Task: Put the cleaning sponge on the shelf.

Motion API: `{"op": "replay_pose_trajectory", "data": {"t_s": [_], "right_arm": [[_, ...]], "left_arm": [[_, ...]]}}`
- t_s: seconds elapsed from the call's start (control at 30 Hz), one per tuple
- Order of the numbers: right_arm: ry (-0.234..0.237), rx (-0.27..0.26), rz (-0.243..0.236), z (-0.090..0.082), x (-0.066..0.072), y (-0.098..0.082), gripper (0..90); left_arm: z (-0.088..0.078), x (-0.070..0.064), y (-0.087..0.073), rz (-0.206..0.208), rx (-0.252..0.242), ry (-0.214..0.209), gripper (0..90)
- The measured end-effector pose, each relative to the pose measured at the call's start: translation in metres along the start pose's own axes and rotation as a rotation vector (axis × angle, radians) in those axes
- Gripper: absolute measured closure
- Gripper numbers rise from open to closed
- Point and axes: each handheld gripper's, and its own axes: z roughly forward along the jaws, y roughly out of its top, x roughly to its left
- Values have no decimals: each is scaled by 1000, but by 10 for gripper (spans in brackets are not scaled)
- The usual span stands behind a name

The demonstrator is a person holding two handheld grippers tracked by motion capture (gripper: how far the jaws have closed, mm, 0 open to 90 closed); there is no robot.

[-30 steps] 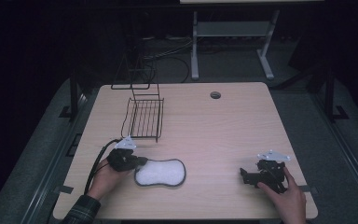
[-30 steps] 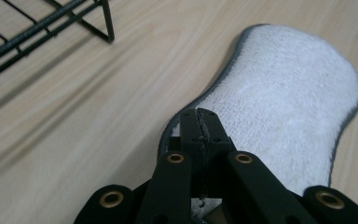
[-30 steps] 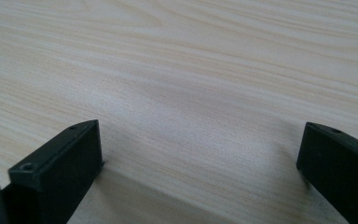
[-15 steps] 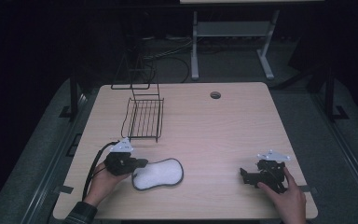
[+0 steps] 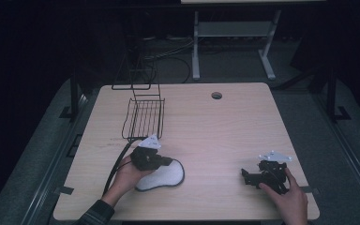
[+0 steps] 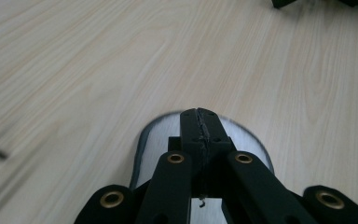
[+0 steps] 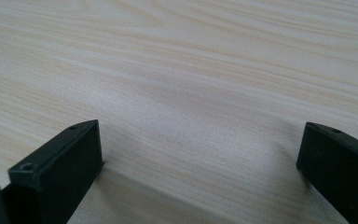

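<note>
Overhead, the left gripper (image 5: 166,161) rests on a white pad (image 5: 165,176) near a wire rack (image 5: 144,118); nothing sits in the rack. Its own view shows jaws clenched, seemingly pinching the pad (image 6: 165,135). The right gripper (image 7: 200,154) gapes over bare table (image 7: 191,56).

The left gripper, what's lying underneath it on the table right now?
A flat white pad with a dark rim lies under the left gripper. Its closed jaws and the hand cover the pad's near end, so that part cannot be seen.
</note>
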Motion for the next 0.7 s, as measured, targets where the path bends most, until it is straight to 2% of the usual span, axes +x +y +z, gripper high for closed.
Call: {"op": "replay_pose_trajectory", "data": {"t_s": [0.17,0.4,0.47,0.7], "right_arm": [[0,0,-1,0,0,0,0],[0,0,0,0,0,0,0],[0,0,0,0,0,0,0],[0,0,0,0,0,0,0]], "left_arm": [[15,-3,9,18,9,-18,898],[28,1,2,18,75,-7,898],[29,3,1,4,72,-13,898],[27,8,-1,-4,76,1,898]]}}
